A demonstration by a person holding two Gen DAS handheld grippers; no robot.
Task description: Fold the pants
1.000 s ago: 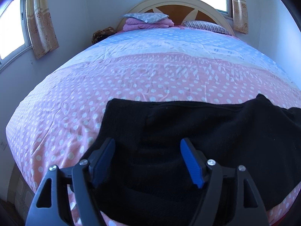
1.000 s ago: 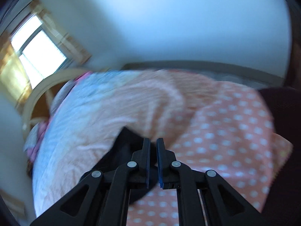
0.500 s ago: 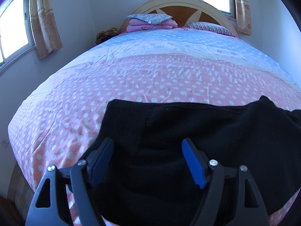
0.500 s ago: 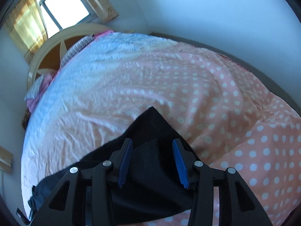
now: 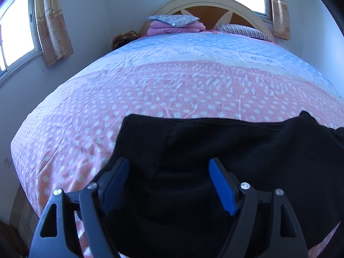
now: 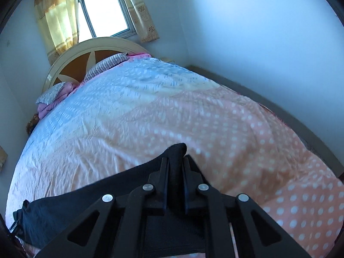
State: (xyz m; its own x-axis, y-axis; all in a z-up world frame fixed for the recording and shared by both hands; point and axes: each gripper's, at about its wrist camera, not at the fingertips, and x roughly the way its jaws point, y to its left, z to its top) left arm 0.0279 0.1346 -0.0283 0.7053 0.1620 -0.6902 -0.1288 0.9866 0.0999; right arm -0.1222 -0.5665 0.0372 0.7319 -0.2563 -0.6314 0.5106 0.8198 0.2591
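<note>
Where pinched, pants [image 6: 175, 159] in right hand-held gripper [image 6: 175, 167]

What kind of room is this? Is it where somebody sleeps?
Yes, most likely a bedroom. There is a big bed with a dotted bedspread, a rounded headboard with pillows against it, and curtained windows.

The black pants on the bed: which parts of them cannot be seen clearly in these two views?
- Left wrist view: the black pants run past the right and bottom edges; the open left hand-held gripper covers their near part.
- Right wrist view: the right hand-held gripper has just closed on a fold, hiding the fabric beneath.
- Waistband and leg ends: too dark to tell apart.
</note>
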